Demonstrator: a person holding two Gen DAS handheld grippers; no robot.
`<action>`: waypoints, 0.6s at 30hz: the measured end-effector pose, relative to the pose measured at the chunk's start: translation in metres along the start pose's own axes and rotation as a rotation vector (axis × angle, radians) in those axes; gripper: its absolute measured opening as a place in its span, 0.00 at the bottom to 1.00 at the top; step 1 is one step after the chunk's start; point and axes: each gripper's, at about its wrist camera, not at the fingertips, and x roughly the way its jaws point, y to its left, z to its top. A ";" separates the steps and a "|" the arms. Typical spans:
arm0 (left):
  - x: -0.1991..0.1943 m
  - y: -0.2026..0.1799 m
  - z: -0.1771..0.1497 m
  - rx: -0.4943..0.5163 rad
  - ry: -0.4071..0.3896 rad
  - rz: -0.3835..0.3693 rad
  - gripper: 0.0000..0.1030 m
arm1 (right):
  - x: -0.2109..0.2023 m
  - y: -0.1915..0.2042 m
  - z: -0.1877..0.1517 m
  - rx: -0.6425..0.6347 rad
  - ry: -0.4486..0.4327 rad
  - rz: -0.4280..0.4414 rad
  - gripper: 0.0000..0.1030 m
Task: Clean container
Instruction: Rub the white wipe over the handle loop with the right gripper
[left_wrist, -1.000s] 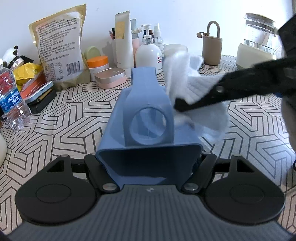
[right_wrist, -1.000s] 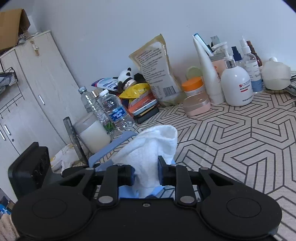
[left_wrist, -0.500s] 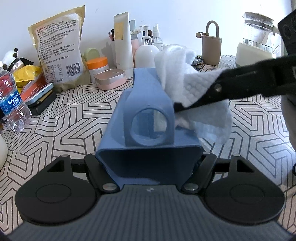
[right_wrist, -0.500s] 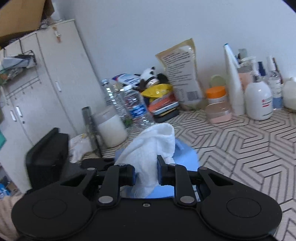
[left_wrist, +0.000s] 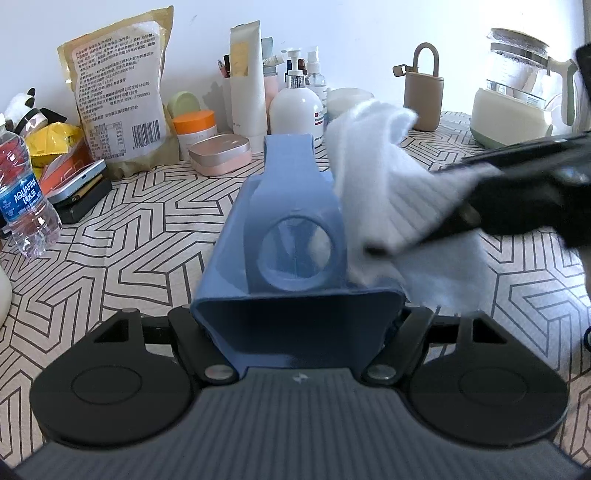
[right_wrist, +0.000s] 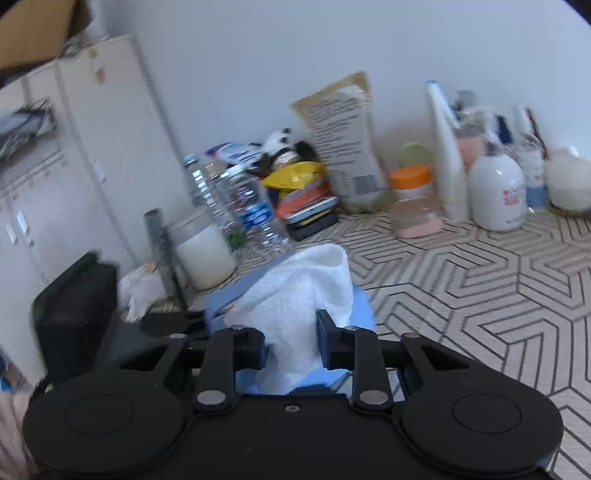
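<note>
My left gripper is black, silver pivot screws behind the fingers, ribbed grey housing further back.

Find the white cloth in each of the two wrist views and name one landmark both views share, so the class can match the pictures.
Left wrist view: the white cloth is right of centre, lying against the right side of the blue container.
Right wrist view: the white cloth is at lower centre, rising between the fingers of the right tongs.
Shared landmark: the orange-lidded jar by the back wall.
</note>
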 end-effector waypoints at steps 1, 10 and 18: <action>0.000 0.000 0.000 0.000 0.000 0.000 0.71 | -0.001 0.006 -0.001 -0.029 0.004 0.006 0.31; -0.001 -0.002 -0.001 0.013 -0.005 0.005 0.72 | -0.004 0.012 -0.004 -0.075 -0.003 0.017 0.31; 0.000 -0.003 0.000 0.024 -0.007 0.011 0.72 | 0.005 0.002 0.004 -0.081 -0.026 -0.091 0.31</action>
